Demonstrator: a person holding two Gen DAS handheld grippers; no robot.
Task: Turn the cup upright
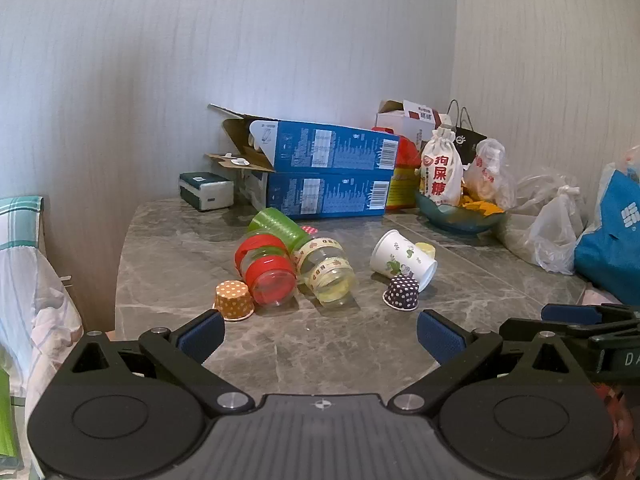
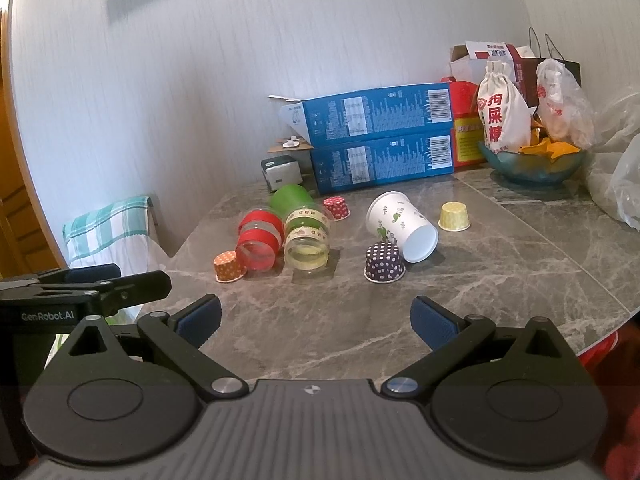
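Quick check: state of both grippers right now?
Left gripper: open, holding nothing.
Right gripper: open, holding nothing.

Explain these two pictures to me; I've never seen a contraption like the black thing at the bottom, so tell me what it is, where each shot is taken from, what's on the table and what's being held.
No robot here: a person holds a two-finger claw in each hand, each with a wide-angle camera looking along its fingers. One picture comes from the left claw, the other from the right claw. Both are open and hold nothing.

On the marble table lie tipped cups: a white paper cup, a red-banded clear cup, a yellow-patterned clear cup and a green cup. Small baking cups sit mouth down: orange, purple dotted, red and yellow. Behind them are blue boxes and a snack bowl.
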